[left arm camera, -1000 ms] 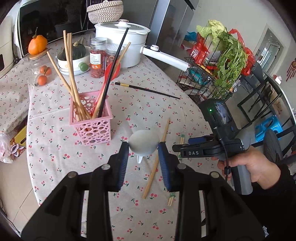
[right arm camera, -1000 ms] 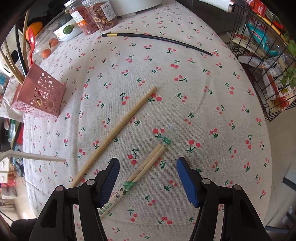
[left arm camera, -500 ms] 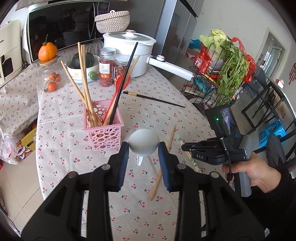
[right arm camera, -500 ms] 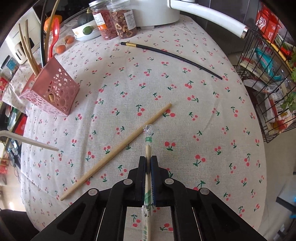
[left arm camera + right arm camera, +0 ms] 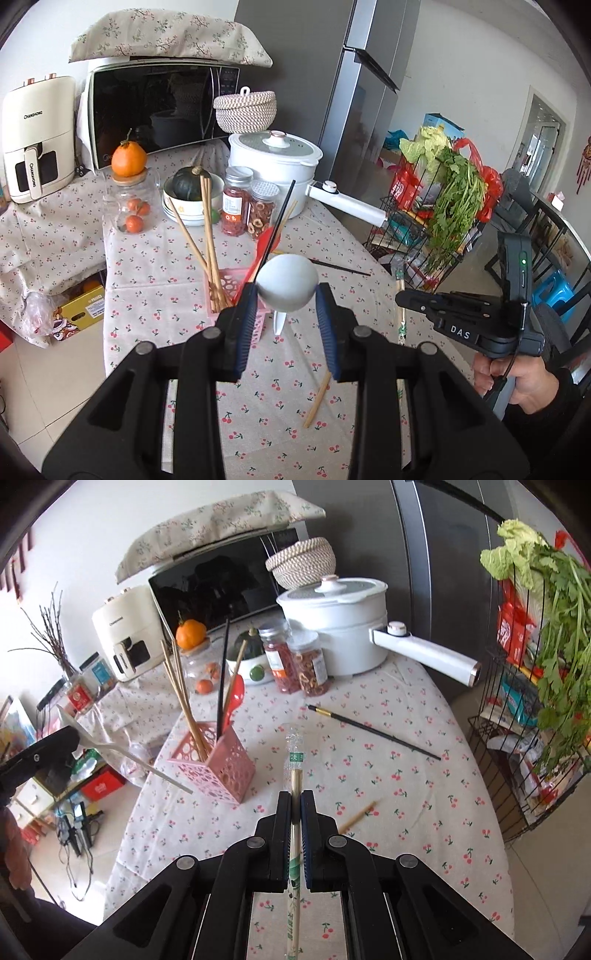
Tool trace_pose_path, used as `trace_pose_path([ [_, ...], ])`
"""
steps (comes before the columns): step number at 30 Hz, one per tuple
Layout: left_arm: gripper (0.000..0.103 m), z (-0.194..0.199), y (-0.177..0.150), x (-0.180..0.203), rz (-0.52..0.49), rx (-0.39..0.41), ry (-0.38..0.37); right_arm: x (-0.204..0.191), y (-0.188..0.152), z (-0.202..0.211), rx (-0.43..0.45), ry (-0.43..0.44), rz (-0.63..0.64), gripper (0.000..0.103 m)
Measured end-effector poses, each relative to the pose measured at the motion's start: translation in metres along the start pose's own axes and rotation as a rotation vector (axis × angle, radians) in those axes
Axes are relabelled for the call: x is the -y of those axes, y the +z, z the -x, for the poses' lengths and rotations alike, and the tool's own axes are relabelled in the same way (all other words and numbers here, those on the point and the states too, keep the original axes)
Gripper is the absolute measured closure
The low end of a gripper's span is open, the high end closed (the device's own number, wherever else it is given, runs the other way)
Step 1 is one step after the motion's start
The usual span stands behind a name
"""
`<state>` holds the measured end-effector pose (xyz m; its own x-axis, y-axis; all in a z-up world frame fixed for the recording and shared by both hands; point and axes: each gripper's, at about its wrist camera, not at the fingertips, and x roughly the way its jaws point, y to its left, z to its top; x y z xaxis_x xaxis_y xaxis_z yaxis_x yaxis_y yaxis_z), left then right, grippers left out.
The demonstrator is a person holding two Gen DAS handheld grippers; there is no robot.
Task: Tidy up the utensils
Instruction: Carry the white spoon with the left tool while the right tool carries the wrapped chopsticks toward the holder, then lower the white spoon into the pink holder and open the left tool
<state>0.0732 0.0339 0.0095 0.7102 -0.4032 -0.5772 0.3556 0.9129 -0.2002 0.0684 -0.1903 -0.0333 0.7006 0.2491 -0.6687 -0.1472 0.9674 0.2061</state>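
My left gripper [image 5: 286,292] is shut on the bowl of a white spoon [image 5: 287,282], held above the table; its handle [image 5: 147,766] sticks out toward the pink basket [image 5: 218,764]. That basket [image 5: 231,288] holds wooden chopsticks, a black chopstick and a red spoon. My right gripper [image 5: 295,802] is shut on a paper-wrapped pair of chopsticks [image 5: 295,771], lifted off the cloth and pointing at the basket. It shows at the right in the left wrist view [image 5: 400,295]. A loose wooden chopstick [image 5: 360,812] and a black chopstick [image 5: 373,733] lie on the cherry-print tablecloth [image 5: 406,812].
Behind the basket stand two jars [image 5: 245,208], a bowl with a squash [image 5: 188,199], a white pot [image 5: 273,162] with a long handle, and a microwave [image 5: 159,110]. A wire rack of greens [image 5: 439,221] stands off the table's right edge.
My right gripper closed on the wrapped chopsticks and lifted them off the table. Both grippers rose and tilted up, bringing the back wall into view. The spoon stayed in the left gripper.
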Motion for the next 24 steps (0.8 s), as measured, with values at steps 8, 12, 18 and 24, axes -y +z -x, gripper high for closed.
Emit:
trace_pose_path([
  [8,0.069,0.009,0.016,-0.022,0.040,0.144,0.086,-0.023,0.021,0.025,0.186,0.022,0.057,0.098],
  [12,0.070,-0.002,0.019,-0.028,0.051,0.173,0.108,-0.028,0.024,0.019,0.185,0.033,0.056,0.098],
  [18,0.070,-0.023,0.024,-0.030,0.042,0.183,0.117,-0.035,0.026,0.011,0.186,0.040,0.058,0.098],
  [24,0.070,-0.050,0.023,-0.031,0.015,0.173,0.136,-0.037,0.026,0.005,0.189,0.038,0.063,0.098],
])
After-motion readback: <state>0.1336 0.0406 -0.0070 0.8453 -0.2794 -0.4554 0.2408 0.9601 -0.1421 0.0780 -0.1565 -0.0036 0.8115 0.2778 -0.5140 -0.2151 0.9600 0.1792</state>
